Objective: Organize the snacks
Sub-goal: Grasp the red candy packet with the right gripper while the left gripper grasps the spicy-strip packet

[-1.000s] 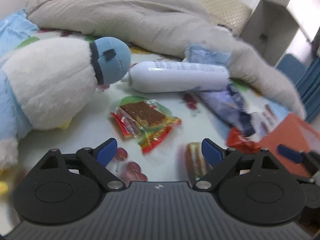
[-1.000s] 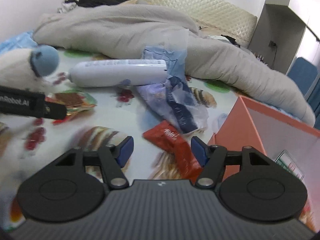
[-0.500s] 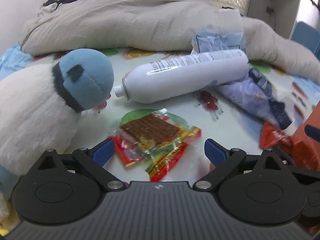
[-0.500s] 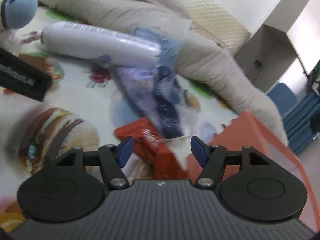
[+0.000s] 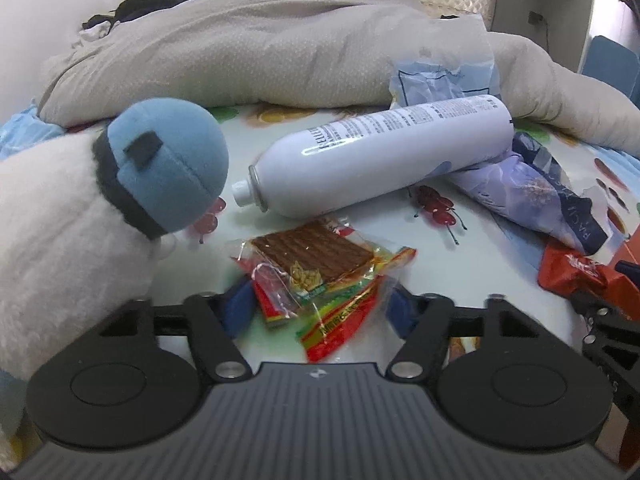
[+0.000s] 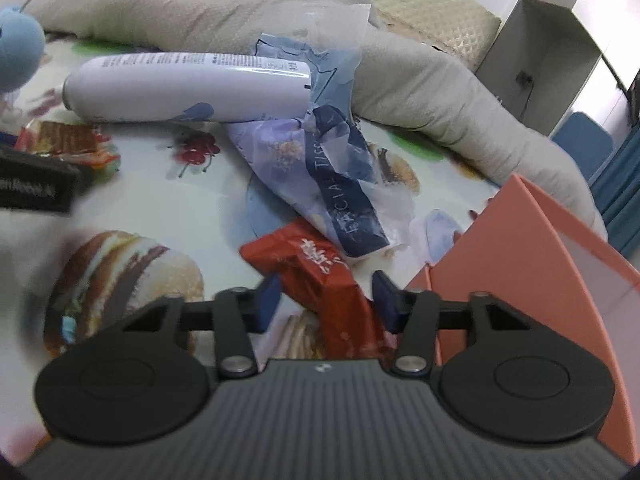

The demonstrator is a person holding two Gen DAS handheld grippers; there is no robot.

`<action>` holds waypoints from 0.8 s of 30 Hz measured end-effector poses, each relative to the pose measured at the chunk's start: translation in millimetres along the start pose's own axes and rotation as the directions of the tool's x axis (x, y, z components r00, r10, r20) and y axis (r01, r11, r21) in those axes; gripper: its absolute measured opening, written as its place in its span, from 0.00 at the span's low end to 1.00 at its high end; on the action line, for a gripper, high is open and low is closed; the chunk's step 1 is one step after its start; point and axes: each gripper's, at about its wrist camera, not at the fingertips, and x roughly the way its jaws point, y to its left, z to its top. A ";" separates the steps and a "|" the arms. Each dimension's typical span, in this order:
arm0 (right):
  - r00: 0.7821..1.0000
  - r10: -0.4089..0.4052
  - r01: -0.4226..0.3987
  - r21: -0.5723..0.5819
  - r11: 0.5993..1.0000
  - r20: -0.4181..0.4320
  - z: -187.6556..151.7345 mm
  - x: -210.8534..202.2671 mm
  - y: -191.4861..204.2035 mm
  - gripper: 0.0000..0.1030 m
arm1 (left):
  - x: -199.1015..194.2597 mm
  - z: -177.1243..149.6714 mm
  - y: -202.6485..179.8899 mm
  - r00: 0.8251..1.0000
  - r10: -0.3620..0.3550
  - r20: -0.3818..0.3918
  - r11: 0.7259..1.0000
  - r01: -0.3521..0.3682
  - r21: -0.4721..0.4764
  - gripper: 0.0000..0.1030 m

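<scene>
- Bed surface: a sheet printed with food pictures carries all items; a beige blanket is heaped behind them.
- Left gripper: jaws have just been closing and stand part open. The wafer snack packets lie between the pads; firm pad contact cannot be confirmed.
- Right gripper: jaws have just been closing, about a third open. The red snack packet lies between them, long axis running roughly along the fingers.
- Key relation: each packet lies directly ahead of its own gripper, so each hand is nearer its own target.
- Destination, judged: the orange box, just right of the right gripper.
- Beyond: white spray can lying on its side, tissue pack, plush toy at left.
</scene>
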 end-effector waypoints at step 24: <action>0.990 0.137 -0.137 0.010 0.990 0.023 -37.5 -95.9 3.9 0.31 | -95.0 -56.6 0.9 0.987 -0.135 -0.090 0.990 0.132 -0.047 0.49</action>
